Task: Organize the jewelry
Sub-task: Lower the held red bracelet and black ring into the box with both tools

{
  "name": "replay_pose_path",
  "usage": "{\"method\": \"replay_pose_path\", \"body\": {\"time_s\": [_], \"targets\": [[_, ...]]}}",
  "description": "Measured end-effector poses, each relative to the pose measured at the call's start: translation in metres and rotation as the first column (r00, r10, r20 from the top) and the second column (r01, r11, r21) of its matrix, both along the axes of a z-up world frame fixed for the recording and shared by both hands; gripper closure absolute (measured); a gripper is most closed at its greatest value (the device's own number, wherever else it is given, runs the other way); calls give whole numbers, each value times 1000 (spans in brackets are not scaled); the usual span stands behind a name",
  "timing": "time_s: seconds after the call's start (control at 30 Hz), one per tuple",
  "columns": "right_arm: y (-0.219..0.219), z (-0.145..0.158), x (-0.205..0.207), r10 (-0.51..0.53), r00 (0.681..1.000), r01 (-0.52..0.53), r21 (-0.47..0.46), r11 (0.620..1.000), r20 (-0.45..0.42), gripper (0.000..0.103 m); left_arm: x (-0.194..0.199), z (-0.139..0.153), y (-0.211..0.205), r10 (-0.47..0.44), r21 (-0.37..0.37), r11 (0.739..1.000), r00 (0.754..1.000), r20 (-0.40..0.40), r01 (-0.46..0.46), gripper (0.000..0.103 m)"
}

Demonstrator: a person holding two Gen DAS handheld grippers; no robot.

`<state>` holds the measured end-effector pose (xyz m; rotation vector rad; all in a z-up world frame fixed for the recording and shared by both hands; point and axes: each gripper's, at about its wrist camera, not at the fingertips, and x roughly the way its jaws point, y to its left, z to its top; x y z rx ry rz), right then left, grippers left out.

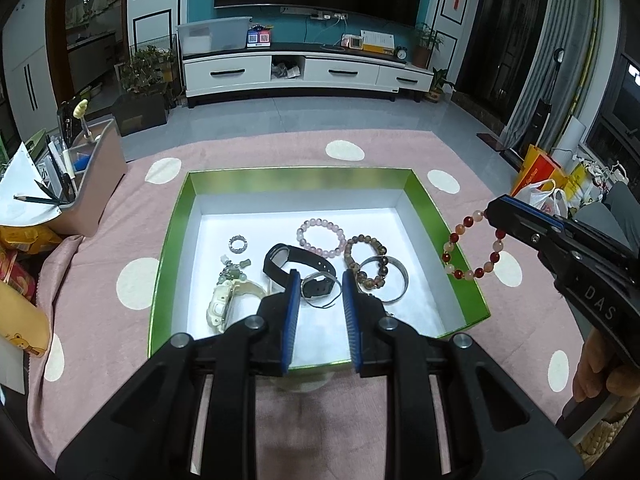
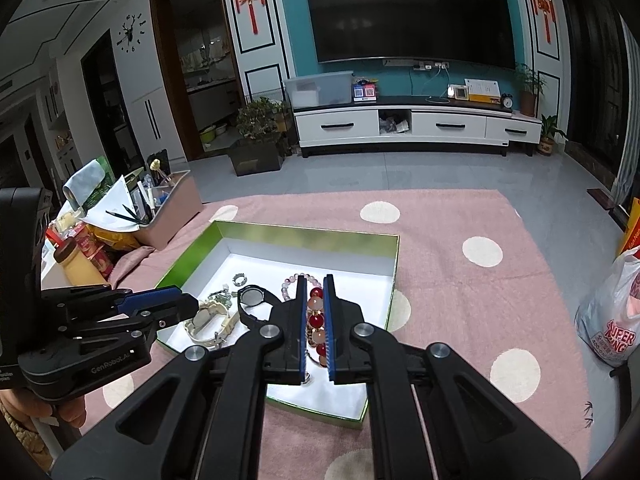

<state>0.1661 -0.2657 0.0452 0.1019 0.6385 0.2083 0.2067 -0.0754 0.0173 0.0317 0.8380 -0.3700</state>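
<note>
The right claw (image 2: pixel 315 300) grips a red and peach bead bracelet (image 1: pixel 474 245), which hangs over the right rim of the green box (image 1: pixel 464 280). The left claw (image 1: pixel 319 286) is open and empty above the box's near side. Inside lie a black watch (image 1: pixel 298 266), a pink bead bracelet (image 1: pixel 321 235), a brown bead bracelet (image 1: pixel 365 258), a metal bangle (image 1: pixel 390 280), a small ring (image 1: pixel 239 245) and a pale bracelet (image 1: pixel 224 304). The box sits on a pink dotted rug (image 1: pixel 120 248); a pen bin (image 1: pixel 94 184) stands to the left.

Red-and-peach bead bracelet (image 2: pixel 316 322) between jaws
</note>
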Motion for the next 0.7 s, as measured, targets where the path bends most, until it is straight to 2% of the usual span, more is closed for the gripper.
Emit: {"method": "replay_pose_path", "body": {"time_s": [0.7], "targets": [[-4, -21, 23, -13, 999, 12, -16, 1000, -43, 96, 28, -30, -12, 8, 35, 999, 998, -68, -5, 82]]}}
